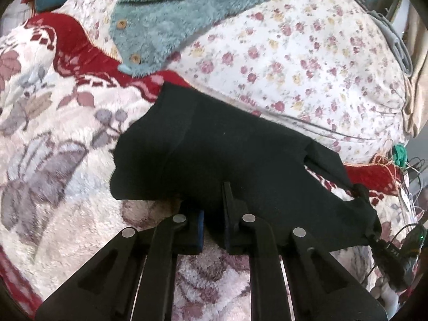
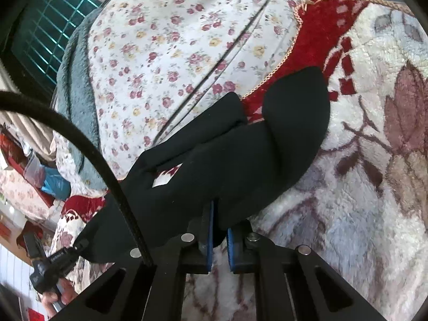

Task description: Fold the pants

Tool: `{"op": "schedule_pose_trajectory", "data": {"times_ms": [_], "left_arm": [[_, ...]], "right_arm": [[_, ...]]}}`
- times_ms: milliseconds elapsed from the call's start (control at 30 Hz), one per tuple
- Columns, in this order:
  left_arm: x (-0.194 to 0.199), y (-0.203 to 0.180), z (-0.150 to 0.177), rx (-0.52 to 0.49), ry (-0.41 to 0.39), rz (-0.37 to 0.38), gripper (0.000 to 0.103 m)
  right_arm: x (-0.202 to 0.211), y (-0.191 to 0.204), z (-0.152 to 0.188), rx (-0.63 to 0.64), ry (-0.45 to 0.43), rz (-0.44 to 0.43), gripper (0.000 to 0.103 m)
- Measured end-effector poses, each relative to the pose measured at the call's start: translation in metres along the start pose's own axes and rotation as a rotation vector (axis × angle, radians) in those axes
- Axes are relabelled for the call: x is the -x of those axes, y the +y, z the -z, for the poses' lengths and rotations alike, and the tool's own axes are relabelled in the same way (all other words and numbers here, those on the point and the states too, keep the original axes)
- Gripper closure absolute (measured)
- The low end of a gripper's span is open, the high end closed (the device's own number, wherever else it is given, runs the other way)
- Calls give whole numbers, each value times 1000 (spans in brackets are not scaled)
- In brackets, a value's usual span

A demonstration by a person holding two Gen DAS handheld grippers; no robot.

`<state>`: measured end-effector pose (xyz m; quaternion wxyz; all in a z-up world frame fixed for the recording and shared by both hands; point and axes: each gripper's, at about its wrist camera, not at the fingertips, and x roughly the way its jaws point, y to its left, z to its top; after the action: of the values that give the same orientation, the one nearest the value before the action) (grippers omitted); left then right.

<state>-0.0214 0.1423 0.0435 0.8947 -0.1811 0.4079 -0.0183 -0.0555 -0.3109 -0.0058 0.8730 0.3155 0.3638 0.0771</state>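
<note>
Left tongs (image 1: pixel 214 214) were clamped on the near edge of the black pants (image 1: pixel 227 144); right tongs (image 2: pixel 219 230) likewise gripped a bunched edge of the pants. Pants lay partly folded on the plush blanket (image 1: pixel 53 133) on the bed, below the floral quilt (image 1: pixel 307 53). Risks: thin bite slipping on lift; uneven pull skewing the fold; blanket pile caught in the grip.

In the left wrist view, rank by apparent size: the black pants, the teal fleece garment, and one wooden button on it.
1. Black pants, though nearness to the camera enlarges them.
2. Teal fleece garment, farther away and cut off by the frame, so its true size is unsure.
3. Wooden button, clearly smallest.
</note>
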Motion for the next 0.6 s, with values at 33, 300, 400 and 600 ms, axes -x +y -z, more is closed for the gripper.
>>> {"op": "schedule_pose_trajectory", "data": {"times_ms": [33,300,400,600], "left_arm": [[5,0,-1,-4,-7,5,93],[45,26,6,-28,-44,-10,94],[53,44,13,-25,-37,-42,94],[45,63,31,-21,3,-83,93]], "right_arm": [[3,2,2,-3,0,-7,96],[20,26,35,14,52,-81,96],[19,39,52,35,87,-106,96],[3,41,71,43,158,-58,96]]}}
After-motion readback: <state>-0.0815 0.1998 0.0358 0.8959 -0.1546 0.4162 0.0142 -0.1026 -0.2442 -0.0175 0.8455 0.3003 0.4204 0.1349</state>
